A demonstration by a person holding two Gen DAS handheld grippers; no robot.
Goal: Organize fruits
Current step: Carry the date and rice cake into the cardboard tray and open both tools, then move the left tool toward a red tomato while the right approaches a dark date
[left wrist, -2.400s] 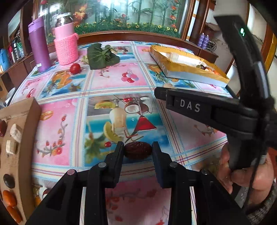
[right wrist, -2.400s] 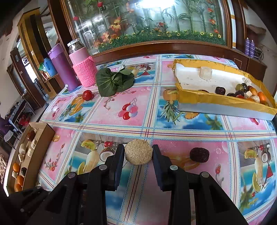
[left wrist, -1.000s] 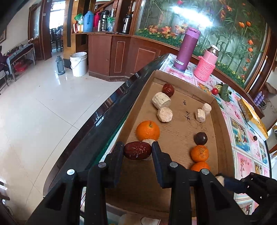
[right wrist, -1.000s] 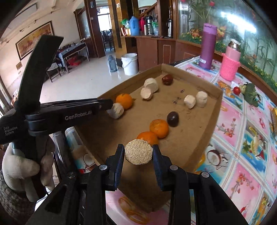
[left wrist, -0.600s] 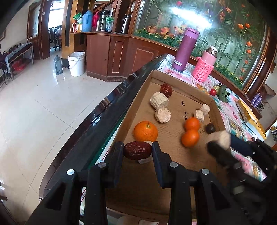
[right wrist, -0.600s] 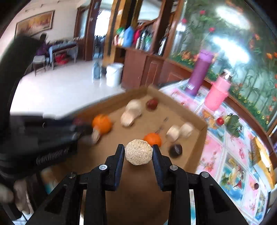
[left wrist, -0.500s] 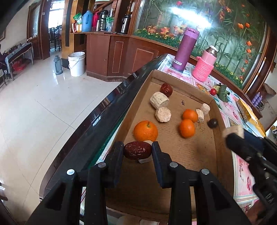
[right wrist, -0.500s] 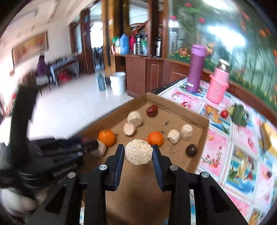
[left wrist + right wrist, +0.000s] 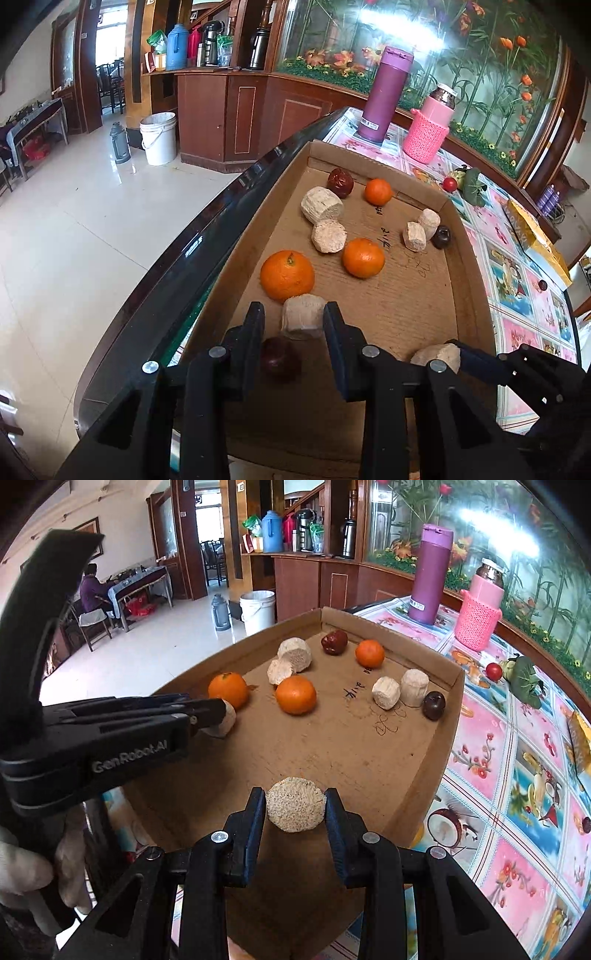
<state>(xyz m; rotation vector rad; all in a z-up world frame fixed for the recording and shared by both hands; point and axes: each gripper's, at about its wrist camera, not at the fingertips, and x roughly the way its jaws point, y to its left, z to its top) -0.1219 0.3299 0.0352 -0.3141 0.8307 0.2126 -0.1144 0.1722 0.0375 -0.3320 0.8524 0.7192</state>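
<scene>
- The left gripper (image 9: 293, 328) hung over the near end of the cardboard tray (image 9: 406, 314), its jaws only slightly apart.
- A dark red date (image 9: 279, 360) sat low between them against one finger, not spanning the gap, so it was not clamped.
- A pale cut chunk (image 9: 303, 321) lay on the tray floor just beyond those fingertips, touching a large orange (image 9: 287, 275).
- The right gripper (image 9: 295, 805) had its jaws closed on a pale round slice (image 9: 295, 810), held above the tray's near edge.
- Two smaller oranges, more pale chunks and two dark fruits lay scattered further up the tray.
- The tray rested on the patterned table (image 9: 517, 280) at its edge.
</scene>
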